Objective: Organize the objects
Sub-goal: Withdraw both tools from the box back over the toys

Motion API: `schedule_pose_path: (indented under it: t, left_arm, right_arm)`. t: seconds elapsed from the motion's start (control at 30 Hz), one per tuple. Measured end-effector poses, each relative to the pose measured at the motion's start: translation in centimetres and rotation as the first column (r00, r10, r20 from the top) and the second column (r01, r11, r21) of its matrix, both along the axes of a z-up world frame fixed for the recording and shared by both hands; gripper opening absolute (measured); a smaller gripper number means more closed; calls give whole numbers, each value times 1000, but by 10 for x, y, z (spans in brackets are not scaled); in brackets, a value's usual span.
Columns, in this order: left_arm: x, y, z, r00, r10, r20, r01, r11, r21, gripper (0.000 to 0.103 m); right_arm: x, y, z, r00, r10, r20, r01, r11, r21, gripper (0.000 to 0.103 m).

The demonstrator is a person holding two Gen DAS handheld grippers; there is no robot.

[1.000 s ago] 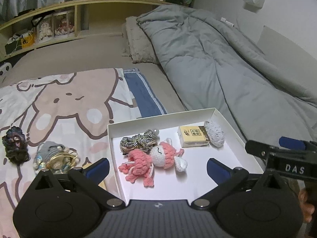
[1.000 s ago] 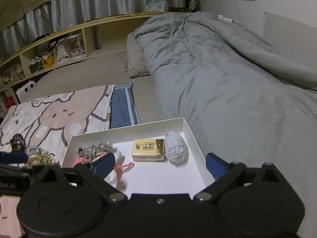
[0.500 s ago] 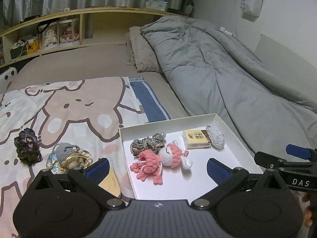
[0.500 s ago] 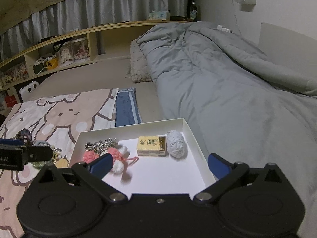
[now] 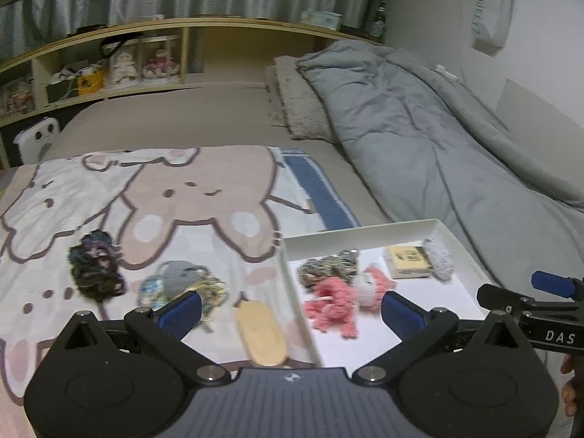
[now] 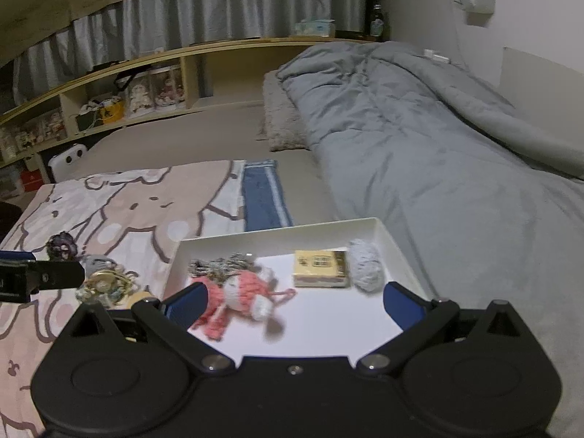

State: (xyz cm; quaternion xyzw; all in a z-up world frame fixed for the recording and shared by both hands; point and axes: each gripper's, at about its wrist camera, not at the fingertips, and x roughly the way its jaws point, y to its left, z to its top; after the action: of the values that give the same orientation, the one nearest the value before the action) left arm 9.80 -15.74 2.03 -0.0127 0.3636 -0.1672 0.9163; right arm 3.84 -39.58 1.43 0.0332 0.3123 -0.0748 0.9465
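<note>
A white box (image 5: 368, 233) (image 6: 277, 235) lies on the bed. It holds a pink crochet doll (image 5: 339, 301) (image 6: 241, 294), a striped scrunchie (image 5: 326, 266) (image 6: 219, 264), a yellow box (image 5: 407, 261) (image 6: 320, 268) and a grey knit piece (image 5: 440, 259) (image 6: 365, 264). On the blanket left of it lie a dark scrunchie (image 5: 95, 266) (image 6: 62, 246), a grey-gold trinket bundle (image 5: 182, 283) (image 6: 104, 281) and a tan oval pad (image 5: 261, 332). My left gripper (image 5: 290, 314) is open and empty above the box's left edge. My right gripper (image 6: 295, 301) is open and empty above the box.
A cartoon bunny blanket (image 5: 164, 197) covers the bed's left part. A grey duvet (image 5: 438, 146) lies along the right. A fuzzy pillow (image 5: 299, 109) and a wooden shelf (image 5: 146, 58) stand at the back. A white device (image 5: 36, 138) is at the far left.
Both grippers have pulled back and up, and the left one has swung left. The tan pad and more of the blanket now show. Both stay open and empty.
</note>
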Motion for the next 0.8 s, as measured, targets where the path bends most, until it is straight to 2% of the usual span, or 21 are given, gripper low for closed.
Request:
schedule_pose_path:
  t: [0.5,0.8]
  left_arm:
    - [18,84,4,993,120,25,-120,992,28,103]
    - [31,112,-6,986,164,13,-164,986,20,103]
  right_arm:
    - [39,77,-2,992,126,11,-126,992,24,103]
    - [57,111,-9,985,173,14,-174,984,43,103]
